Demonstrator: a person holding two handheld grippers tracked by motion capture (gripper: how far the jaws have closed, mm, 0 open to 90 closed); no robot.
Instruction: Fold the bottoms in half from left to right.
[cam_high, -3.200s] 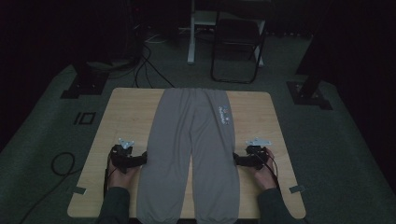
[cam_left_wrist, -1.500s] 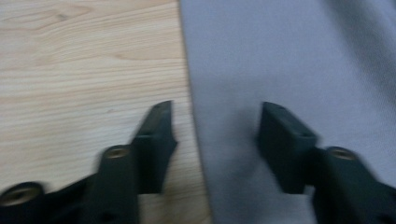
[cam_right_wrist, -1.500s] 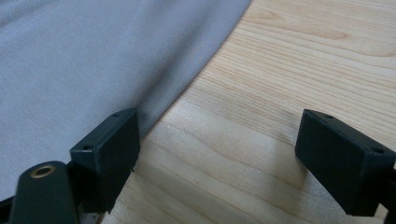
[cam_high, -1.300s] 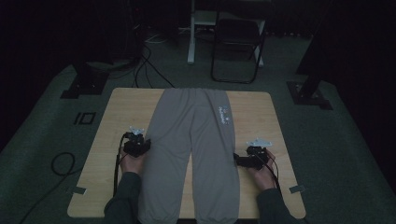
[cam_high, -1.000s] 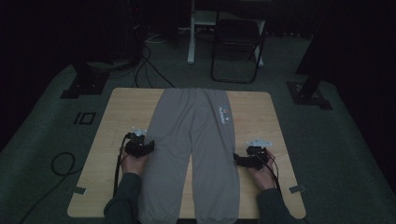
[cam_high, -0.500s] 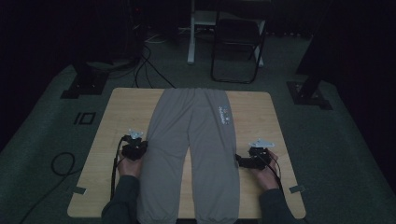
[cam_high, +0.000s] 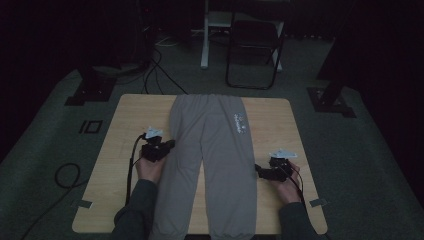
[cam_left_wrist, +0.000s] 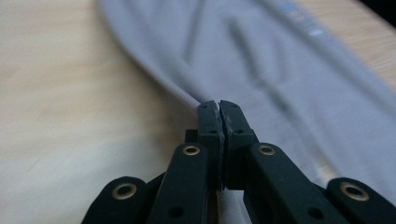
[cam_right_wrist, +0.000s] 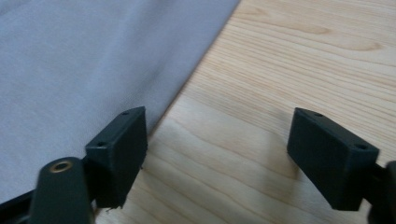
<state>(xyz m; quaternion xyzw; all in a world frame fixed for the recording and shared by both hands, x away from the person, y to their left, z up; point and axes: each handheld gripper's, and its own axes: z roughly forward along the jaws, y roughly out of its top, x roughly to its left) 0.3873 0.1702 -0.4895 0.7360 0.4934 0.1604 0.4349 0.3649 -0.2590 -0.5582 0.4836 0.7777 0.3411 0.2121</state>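
1. High view: grey trousers (cam_high: 212, 165) lie flat down the middle of the bench (cam_high: 117, 150), waistband at the far edge, cuffs at the near edge.
2. Left gripper view: my left tongs (cam_left_wrist: 218, 105) are pressed together, pinching the trousers' outer edge; fabric puckers at the tips. In the high view the left tongs (cam_high: 170, 144) sit at the left leg's outer seam, about mid-thigh.
3. Right gripper view: my right tongs (cam_right_wrist: 224, 135) are spread wide at the right leg's outer edge, one jaw over the cloth edge, the other over bare wood. In the high view the right tongs (cam_high: 258, 171) sit nearer the near edge than the left.
4. Risk: the pinch looks shallow; a pull could slip it free.
5. Risk: the right jaws may close on wood and miss the seam.
6. Risk: uneven grip heights could skew any fold.
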